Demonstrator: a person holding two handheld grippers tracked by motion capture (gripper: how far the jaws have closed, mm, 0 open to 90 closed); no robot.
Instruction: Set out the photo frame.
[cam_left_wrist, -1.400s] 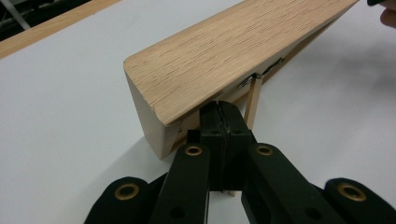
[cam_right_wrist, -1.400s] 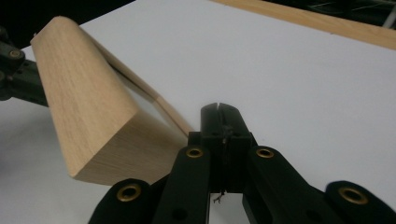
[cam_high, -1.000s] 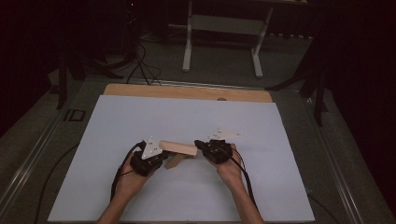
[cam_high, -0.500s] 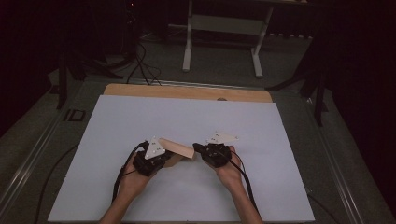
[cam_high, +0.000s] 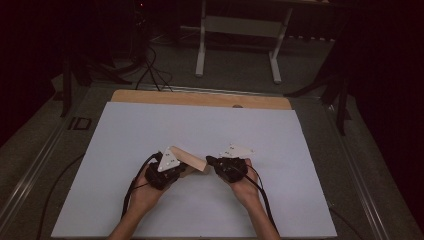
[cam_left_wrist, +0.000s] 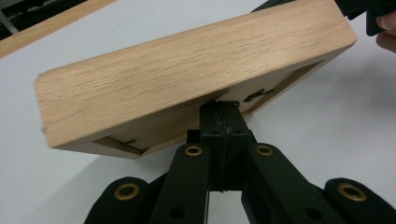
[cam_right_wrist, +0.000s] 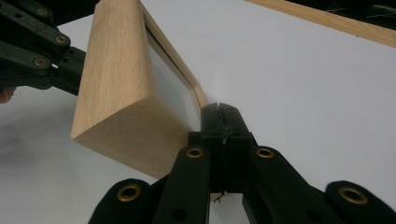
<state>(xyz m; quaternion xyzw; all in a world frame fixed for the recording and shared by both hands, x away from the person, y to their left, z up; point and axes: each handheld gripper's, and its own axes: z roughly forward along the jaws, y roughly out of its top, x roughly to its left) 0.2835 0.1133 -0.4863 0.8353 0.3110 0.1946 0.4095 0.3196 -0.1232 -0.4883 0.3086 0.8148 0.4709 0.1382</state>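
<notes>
A light wooden frame (cam_high: 191, 158) with a deep rim is held above the white table top (cam_high: 200, 125) between both grippers. In the high view my left gripper (cam_high: 181, 171) holds its left end and my right gripper (cam_high: 210, 163) its right end. In the left gripper view the frame (cam_left_wrist: 187, 88) tilts, its hollow back facing down, and my left gripper (cam_left_wrist: 219, 114) is shut on its lower rim. In the right gripper view the frame (cam_right_wrist: 116, 93) stands on edge, and my right gripper (cam_right_wrist: 222, 116) is shut on its near corner rim. The left gripper's jaws (cam_right_wrist: 42, 51) reach in there from the left.
A wooden strip (cam_high: 200, 99) runs along the table's far edge. Beyond it stands a metal stand (cam_high: 240, 30) on a dark floor with cables (cam_high: 150, 70). White surface lies open on all sides of the hands.
The frame has turned from lying level between the grippers to a slant, its left end now farther away. Both hands shifted slightly closer together and kept their hold.
</notes>
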